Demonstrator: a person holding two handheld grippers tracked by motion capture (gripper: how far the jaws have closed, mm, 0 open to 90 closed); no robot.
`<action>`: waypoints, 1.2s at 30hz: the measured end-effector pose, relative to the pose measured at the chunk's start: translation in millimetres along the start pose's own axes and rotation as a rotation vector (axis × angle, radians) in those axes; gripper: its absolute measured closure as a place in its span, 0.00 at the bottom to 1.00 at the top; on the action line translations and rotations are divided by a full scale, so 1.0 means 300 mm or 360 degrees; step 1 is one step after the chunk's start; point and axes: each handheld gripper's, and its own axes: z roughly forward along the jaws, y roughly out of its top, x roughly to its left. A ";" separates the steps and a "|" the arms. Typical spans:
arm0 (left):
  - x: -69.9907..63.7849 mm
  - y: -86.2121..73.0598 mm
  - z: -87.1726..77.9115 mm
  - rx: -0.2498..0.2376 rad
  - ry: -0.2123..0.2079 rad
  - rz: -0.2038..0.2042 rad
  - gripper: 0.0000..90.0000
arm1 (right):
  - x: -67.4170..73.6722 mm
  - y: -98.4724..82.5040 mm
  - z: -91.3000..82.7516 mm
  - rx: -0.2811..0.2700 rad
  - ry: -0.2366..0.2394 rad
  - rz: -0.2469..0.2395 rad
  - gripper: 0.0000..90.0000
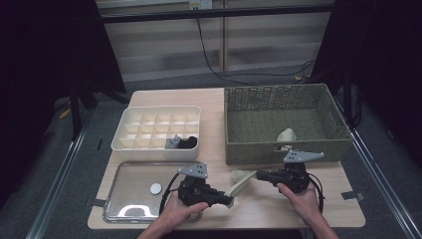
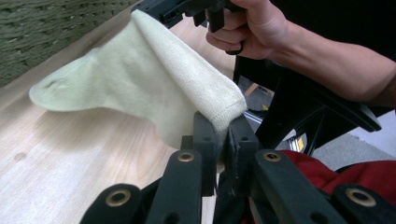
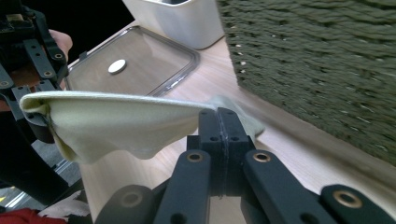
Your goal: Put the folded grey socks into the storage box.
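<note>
Pale yellow-green knit sock (image 1: 242, 180), held up just off the desk (image 1: 278, 204) between both tongs, right in front of the woven basket (image 1: 283, 122). From the high view its long axis runs slantwise, from the left tongs (image 1: 230, 201) near the desk's front edge up and away to the right tongs (image 1: 259, 174), with the toe end sticking out toward the basket.

Looks-wise it's a fine ribbed knit, soft and a bit slack. In the left gripper view the sock (image 2: 154, 88) shows a rounded, stitched edge right at the pinch point, and the foot part flops off to the side with a blunt toe. In the right gripper view the sock (image 3: 116, 123) is pulled into a fairly taut top edge with loose fabric sagging underneath.

Left tongs (image 2: 223, 135) are pinching the rounded end of the sock, jaws nearly together with fabric between. Right tongs (image 3: 219, 122) are pressed together on the other part of it too.

Both hands come in from the near side, left hand (image 1: 181, 209) wrapped around its gripper body with the tongs aimed right, right hand (image 1: 298, 196) aiming its tongs left, so the two point at each other. Clear lid (image 1: 130, 194) and white divided organizer (image 1: 154, 127) sit off to the left.
</note>
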 end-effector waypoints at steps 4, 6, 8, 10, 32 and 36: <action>-0.008 -0.001 0.004 -0.0001 -0.0014 0.0020 0.93 | 0.017 0.006 -0.019 -0.0020 0.0038 -0.0013 1.00; -0.007 -0.002 0.008 0.0023 0.0009 0.0032 0.91 | 0.028 0.007 -0.029 -0.0017 0.0057 -0.0033 1.00; -0.003 -0.007 0.015 0.0048 0.0041 0.0033 0.90 | 0.034 0.006 -0.030 -0.0012 0.0066 -0.0035 1.00; 0.002 -0.013 0.017 0.0068 0.0070 0.0030 0.90 | 0.033 0.003 -0.024 0.0001 0.0073 -0.0027 1.00; 0.048 -0.032 -0.005 0.0039 0.0144 -0.0048 0.79 | 0.029 -0.086 -0.002 0.0239 0.0106 -0.0037 1.00; 0.045 -0.037 0.036 0.0088 0.0103 -0.0054 0.86 | 0.029 -0.096 0.000 0.0265 0.0104 -0.0037 0.98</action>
